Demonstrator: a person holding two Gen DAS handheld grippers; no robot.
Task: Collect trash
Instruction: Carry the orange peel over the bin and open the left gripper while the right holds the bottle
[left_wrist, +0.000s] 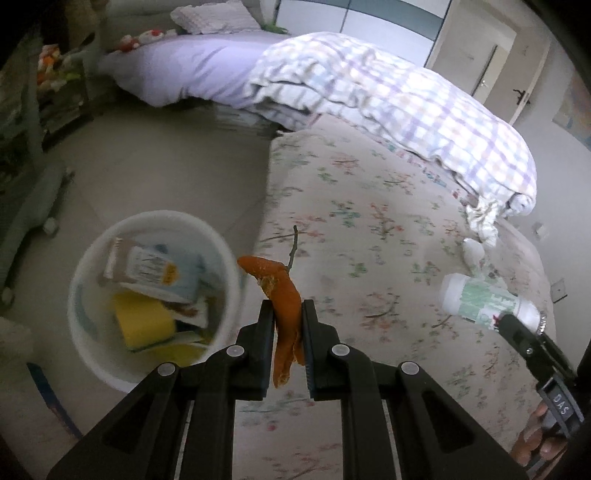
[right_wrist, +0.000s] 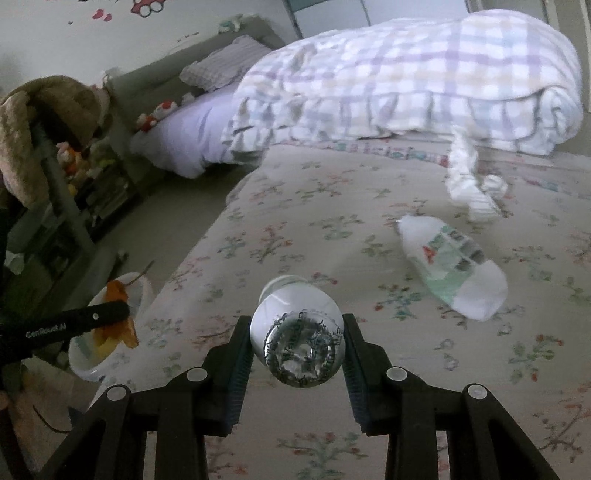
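Left gripper (left_wrist: 287, 314) was clamped on an orange peel (left_wrist: 284, 295); the peel stuck out ahead of the fingertips and hung below the pads. White bin (left_wrist: 85, 332) sat on the floor just left of and below that gripper, beside the bed edge, with paper packaging and a yellow sponge (left_wrist: 144, 321) inside. A thin twig (left_wrist: 293, 245) showed just past the peel tip.

Right gripper (right_wrist: 297, 332) was grasping a clear plastic bottle (right_wrist: 297, 339), base toward the camera, pads on both sides. A white labelled bottle (right_wrist: 450, 266) lay on the floral bedspread (right_wrist: 332, 229) ahead and right of it, apart from the fingers. Crumpled white paper (right_wrist: 495, 184) lay further ahead, near the checked duvet (right_wrist: 406, 81).
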